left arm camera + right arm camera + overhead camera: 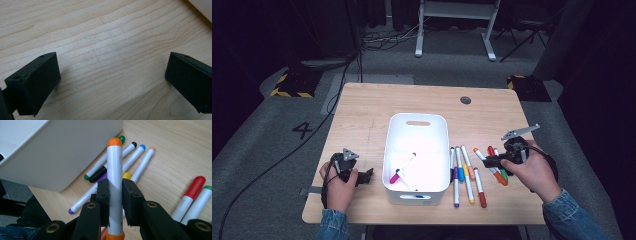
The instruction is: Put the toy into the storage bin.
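The right tool [115, 192] was clamped on the orange marker [114, 170], raised for the bin [62, 150] ahead; the left tool [112, 77] sat apart, idle.

Dim room, grey carpet floor [257, 125], seemingly a white desk frame [457, 20] behind.

A bin [418, 125] is standing at the middle of the surface [362, 110], with markers [404, 170] lying inside it. More markers [464, 172] are lying in a row just right of the bin. The left gripper [362, 176] is resting left of the bin; the right gripper [492, 161] is sitting above the row's right end, clamping one marker [114, 182].
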Demonstrator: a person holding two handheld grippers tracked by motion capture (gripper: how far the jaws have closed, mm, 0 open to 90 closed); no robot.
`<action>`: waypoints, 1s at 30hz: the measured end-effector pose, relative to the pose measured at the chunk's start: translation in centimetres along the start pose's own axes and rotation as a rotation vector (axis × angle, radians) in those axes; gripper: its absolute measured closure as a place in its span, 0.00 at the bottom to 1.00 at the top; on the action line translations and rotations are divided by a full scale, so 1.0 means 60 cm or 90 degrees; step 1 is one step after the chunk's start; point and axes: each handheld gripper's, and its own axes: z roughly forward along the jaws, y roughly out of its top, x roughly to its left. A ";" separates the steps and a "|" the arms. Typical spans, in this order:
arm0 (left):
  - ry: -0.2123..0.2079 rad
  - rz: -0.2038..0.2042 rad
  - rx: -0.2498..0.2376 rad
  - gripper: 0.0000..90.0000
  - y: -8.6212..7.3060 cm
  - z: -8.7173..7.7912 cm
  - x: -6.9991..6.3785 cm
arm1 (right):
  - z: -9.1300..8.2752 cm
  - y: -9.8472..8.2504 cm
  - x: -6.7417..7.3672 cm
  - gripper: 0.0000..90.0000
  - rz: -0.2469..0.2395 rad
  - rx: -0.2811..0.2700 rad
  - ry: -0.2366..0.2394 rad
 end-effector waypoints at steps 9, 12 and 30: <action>0.000 0.000 0.000 0.00 0.000 0.000 0.000 | 0.003 0.035 0.030 0.85 -0.038 -0.006 0.027; 0.000 0.000 0.000 0.00 0.000 0.000 0.000 | 0.007 0.049 0.044 0.85 -0.044 -0.009 0.041; 0.000 0.000 0.000 0.00 0.000 0.000 0.000 | 0.033 0.116 0.114 0.85 -0.103 0.006 0.098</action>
